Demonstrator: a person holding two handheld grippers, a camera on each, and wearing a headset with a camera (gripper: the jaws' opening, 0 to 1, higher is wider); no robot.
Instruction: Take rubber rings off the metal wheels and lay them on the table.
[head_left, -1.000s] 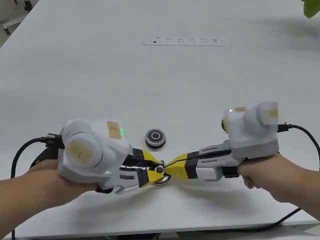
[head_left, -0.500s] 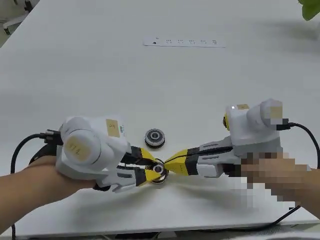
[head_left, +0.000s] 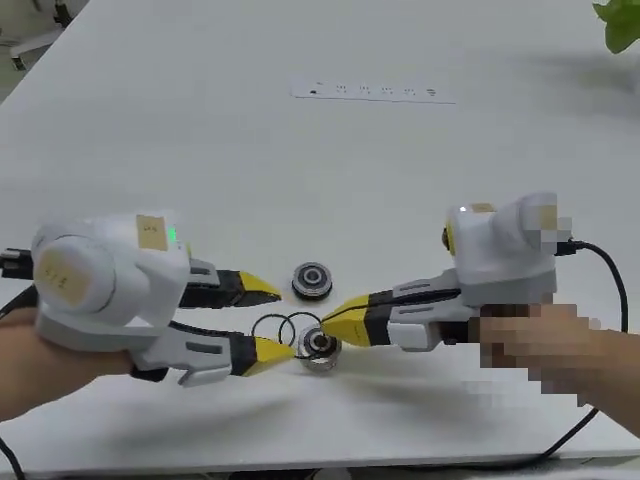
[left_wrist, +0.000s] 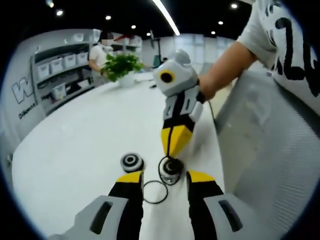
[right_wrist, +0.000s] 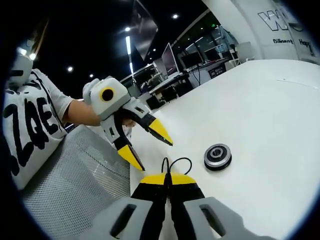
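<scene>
Left gripper (head_left: 285, 320) has withdrawn toward 9 o'clock, jaws spread. Right gripper (head_left: 330, 320), pinching the rubber ring (right_wrist: 182, 159), may drag the unheld wheel (head_left: 320, 345).

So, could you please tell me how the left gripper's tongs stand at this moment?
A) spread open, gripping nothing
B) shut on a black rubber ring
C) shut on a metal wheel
A: the left gripper has its yellow-tipped tongs spread well apart, and a thin black rubber ring lies loose on the white table between them.
</scene>
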